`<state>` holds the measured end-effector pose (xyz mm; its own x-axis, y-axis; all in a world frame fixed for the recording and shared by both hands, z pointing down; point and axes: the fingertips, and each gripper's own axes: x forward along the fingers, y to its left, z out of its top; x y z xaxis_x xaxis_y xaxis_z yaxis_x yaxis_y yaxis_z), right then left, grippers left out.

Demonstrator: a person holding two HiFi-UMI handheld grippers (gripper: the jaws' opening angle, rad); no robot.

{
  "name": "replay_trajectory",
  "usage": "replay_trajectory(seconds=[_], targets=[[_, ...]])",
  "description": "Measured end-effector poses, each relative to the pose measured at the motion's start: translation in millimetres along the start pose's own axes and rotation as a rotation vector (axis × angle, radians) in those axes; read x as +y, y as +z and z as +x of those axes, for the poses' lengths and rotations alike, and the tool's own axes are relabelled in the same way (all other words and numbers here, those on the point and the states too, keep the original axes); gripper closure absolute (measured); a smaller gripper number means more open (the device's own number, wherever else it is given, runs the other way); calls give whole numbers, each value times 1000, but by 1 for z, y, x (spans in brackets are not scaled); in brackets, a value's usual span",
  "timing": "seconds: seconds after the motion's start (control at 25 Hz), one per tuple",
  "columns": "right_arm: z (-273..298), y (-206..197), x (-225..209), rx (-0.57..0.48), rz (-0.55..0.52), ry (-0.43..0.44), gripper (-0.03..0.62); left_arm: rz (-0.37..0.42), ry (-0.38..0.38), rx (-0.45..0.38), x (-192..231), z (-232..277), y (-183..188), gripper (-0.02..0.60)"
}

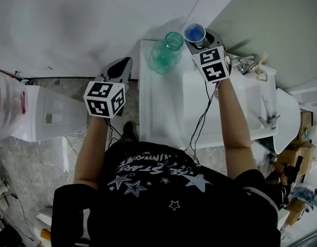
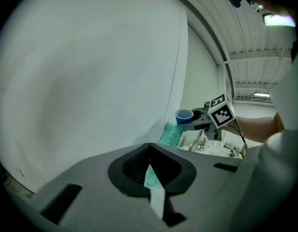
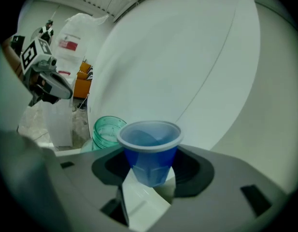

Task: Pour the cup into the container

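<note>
A small blue cup (image 1: 194, 33) stands upright between the jaws of my right gripper (image 1: 198, 41), which is shut on it, above the far end of the white table (image 1: 163, 117). Just to its left is the clear green jar (image 1: 168, 53), mouth open. The right gripper view shows the cup (image 3: 149, 149) clamped in the right gripper (image 3: 151, 170) with the jar (image 3: 109, 129) behind it on the left. My left gripper (image 1: 125, 66) hovers off the table's left edge, jaws together with nothing in them. From the left gripper (image 2: 149, 153), the cup (image 2: 184, 116) and jar (image 2: 172, 133) are visible ahead.
Metal clamps and tools (image 1: 245, 63) lie at the table's right end. A white box (image 1: 50, 115) and a plastic bag (image 1: 4, 107) stand on the floor to the left. A pale wall rises right behind the jar. A cable hangs from the right gripper.
</note>
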<state>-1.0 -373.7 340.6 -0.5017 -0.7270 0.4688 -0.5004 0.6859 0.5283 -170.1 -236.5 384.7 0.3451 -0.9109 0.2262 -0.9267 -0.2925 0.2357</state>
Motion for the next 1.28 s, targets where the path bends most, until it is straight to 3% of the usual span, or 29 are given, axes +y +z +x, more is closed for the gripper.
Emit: replay_trajectory(seconds=[0.28, 0.48, 0.96, 1.28], targets=[[-2, -15, -5, -63, 236, 37, 349, 8, -4, 27, -3, 4, -5, 572], [-3, -38, -8, -86, 337, 19, 349, 15, -12, 50, -8, 11, -11, 572], [9, -95, 11, -82, 424, 30, 347, 13, -13, 101, -11, 31, -29, 572], [20, -119, 23, -135, 480, 28, 346, 0, -5, 143, -8, 42, -46, 572]])
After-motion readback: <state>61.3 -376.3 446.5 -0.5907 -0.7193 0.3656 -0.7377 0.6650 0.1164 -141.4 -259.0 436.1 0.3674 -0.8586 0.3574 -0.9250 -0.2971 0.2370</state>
